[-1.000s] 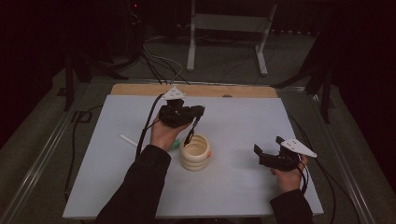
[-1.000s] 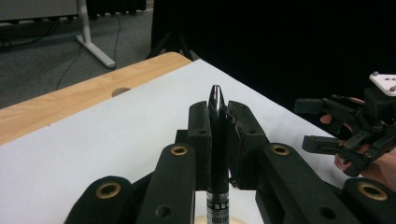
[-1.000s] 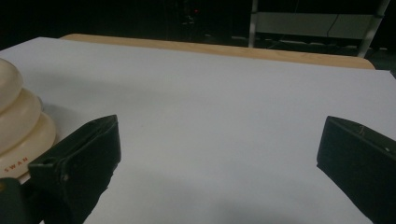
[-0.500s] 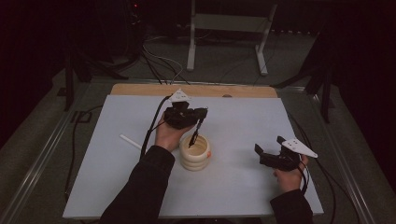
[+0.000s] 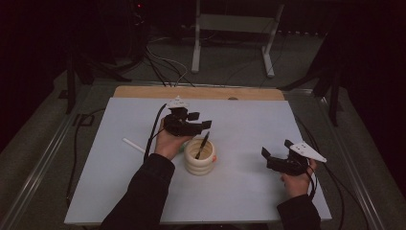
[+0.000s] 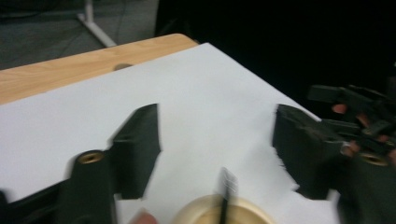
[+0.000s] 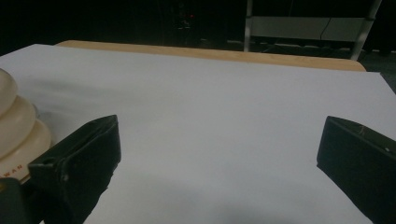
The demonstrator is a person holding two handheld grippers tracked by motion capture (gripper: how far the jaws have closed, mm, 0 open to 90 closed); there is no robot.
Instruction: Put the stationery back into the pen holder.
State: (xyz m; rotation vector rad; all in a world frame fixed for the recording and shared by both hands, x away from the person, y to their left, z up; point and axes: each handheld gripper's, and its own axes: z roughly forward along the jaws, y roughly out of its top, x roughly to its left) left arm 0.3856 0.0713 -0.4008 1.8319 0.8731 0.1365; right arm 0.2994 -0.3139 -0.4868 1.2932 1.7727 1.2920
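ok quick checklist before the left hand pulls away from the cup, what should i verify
1. Left gripper let go: ok, its jaws have just been opening and stand apart with nothing pressed between them.
2. Black pen in the cream ribbed cup: ok, it leans on the rim.
3. Cup upright on the white sheet: ok.
4. Right gripper out of the way: ok, open and off to the side.
5. White stick for a next pick: cannot tell what it is.
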